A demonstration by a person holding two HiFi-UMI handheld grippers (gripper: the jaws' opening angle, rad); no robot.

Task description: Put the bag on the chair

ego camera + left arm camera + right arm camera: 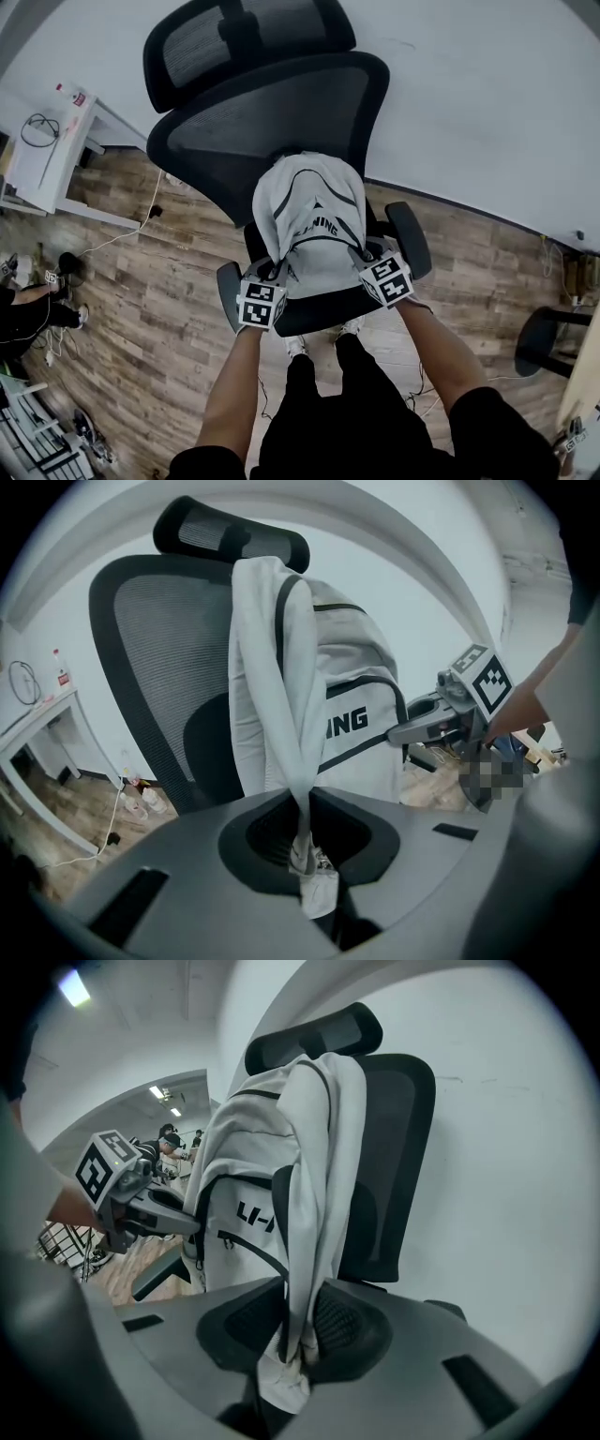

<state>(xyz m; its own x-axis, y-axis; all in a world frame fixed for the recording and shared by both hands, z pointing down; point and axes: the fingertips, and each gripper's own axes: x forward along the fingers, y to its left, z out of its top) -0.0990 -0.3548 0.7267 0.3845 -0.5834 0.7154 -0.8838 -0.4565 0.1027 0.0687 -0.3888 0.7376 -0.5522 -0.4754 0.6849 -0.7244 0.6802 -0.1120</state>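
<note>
A: Now, far left, a white desk (pixel 47 155) by the wall, wood floor (pixel 159 281) below. What's the left gripper (pixel 307 853) doing?

B: Clenched on a grey strap (pixel 281 696), pinched right between its jaws. The strap runs up taut to the bag (pixel 309 225).

A: And the bag?

B: Grey, black-trimmed, upright over the seat (pixel 323 314) of the black chair (pixel 281 122), between the armrests (pixel 410 239). Whether its base touches the seat, I can't tell.

A: Right gripper (pixel 295 1340)?

B: Same story: jaws clamped on the other strap (pixel 319 1176), fabric bunched between them. The grippers flank the bag on its near side, one at each lower corner.
</note>
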